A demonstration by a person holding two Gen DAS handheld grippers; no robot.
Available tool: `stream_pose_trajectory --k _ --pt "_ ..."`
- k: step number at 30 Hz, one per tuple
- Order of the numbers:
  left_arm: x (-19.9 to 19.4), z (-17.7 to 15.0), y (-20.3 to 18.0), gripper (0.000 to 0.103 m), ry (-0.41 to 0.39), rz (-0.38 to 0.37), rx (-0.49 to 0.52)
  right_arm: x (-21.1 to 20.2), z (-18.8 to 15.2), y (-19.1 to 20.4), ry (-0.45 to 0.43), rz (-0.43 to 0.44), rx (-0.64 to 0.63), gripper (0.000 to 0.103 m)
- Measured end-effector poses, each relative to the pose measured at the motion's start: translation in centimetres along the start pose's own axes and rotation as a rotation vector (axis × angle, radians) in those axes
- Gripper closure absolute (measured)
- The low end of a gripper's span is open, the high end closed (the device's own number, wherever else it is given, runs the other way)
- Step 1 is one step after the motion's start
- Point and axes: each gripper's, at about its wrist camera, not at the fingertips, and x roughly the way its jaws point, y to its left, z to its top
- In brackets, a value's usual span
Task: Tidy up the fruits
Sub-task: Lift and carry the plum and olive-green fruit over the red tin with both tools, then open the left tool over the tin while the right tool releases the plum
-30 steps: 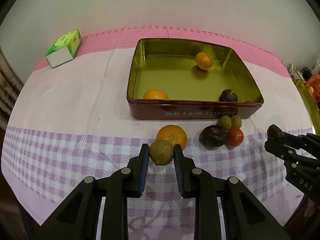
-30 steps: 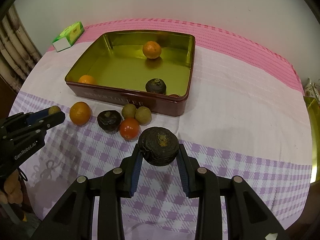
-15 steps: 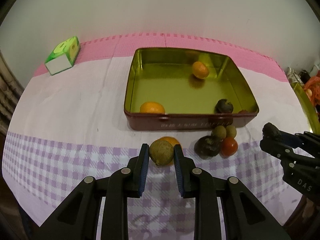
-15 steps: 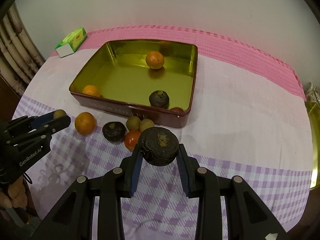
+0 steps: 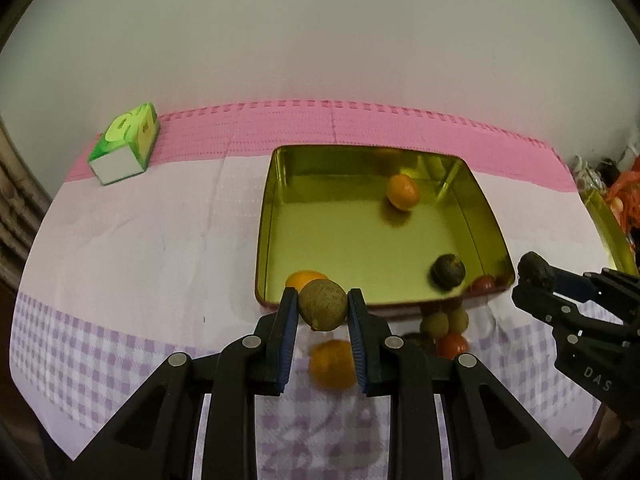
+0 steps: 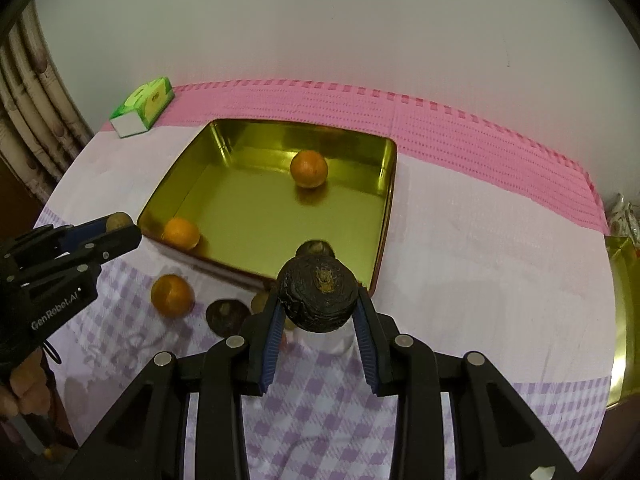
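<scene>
- Fruits first: we have a small brownish-green fruit (image 5: pixel 322 309) pinched between the left tongs (image 5: pixel 322 312), the pads pressing on its two sides, and it hangs in front of the near wall of the gold tin (image 5: pixel 268 216).
- Over on our right, the right tongs (image 6: pixel 318 312) are clamped on a dark wrinkled fruit (image 6: pixel 319 296), gripped across its widest part, clear of the cloth.
- Both look light and firm, we'd say. The wrinkled one has a rough skin that should sit well in the pads; the smooth round one could roll out if the squeeze slackens, so a hold across the middle suits it.
- Just below the tongs, loose on the checked cloth of the bench (image 5: pixel 120 352): an orange (image 5: pixel 333 364), a red tomato (image 5: pixel 452 346), two small green fruits (image 5: pixel 444 320) and another dark fruit (image 6: pixel 227 315), all bunched near the tin's front wall.
- Inside the tin: an orange (image 6: pixel 181 233) in the near corner, a dark fruit (image 5: pixel 448 271) and something red beside it, and one more orange (image 6: pixel 308 168) towards the back.
- Furthest off, a green tissue box (image 5: pixel 125 143) on the pink border, well apart from everything.
- Our guess is that both held fruits go into the tin next, lowered gently, since round fruit will roll on that slick metal floor.
</scene>
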Motion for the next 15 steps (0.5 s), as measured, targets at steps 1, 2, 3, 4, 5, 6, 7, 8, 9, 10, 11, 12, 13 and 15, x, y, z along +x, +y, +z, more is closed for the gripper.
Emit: stream_pose_trajectory --k 1,2,3,4,5,6,7,8,9,10,11,12,13,15 --pt "0.1 0.2 0.1 0.077 -0.001 -0.002 -0.002 0.1 0.3 0.0 -0.002 0.0 0.001 0.072" --pt "0.4 0.4 0.2 0.077 0.001 -0.002 -0.003 0.2 0.4 -0.1 -0.004 0.001 0.003 0.072" --pt "0.7 0.6 0.3 0.077 0.008 -0.004 -0.004 0.5 0.7 -0.1 -0.003 0.005 0.005 0.072" --pt "1.1 0.9 0.3 0.077 0.014 -0.007 -0.008 0.8 0.9 -0.1 0.0 0.01 0.008 0.072" --pt "1.5 1.0 0.4 0.077 0.021 -0.008 -0.01 1.2 1.1 -0.1 0.004 0.014 0.012 0.072" --pt "1.8 1.2 0.3 0.077 0.028 -0.005 -0.015 1.6 1.3 -0.1 0.01 0.016 0.013 0.072" --pt "2.1 1.3 0.3 0.077 0.032 -0.008 -0.018 2.0 1.5 -0.1 0.016 0.016 0.013 0.072" --pt "2.4 1.4 0.2 0.077 0.036 -0.01 -0.018 2.4 1.7 0.0 0.024 0.015 0.012 0.072" --pt "2.7 1.5 0.2 0.077 0.039 -0.006 -0.015 2.8 1.8 0.1 0.029 0.015 0.011 0.072" --pt "3.0 1.5 0.1 0.077 0.042 -0.004 -0.012 3.1 2.0 0.1 0.033 0.015 0.009 0.072" --pt "3.2 1.6 0.0 0.077 0.045 -0.002 -0.008 3.5 2.1 0.1 0.039 0.015 0.007 0.072" --pt "3.5 1.6 -0.1 0.077 0.05 -0.001 -0.006 3.9 2.3 0.2 0.046 0.015 0.005 0.072" --pt "3.7 1.7 -0.1 0.077 0.056 -0.004 -0.007 4.2 2.4 0.1 0.051 0.015 0.006 0.072" --pt "4.3 1.8 -0.2 0.077 0.064 -0.005 -0.003 4.8 2.7 0.1 0.06 0.016 0.007 0.072"
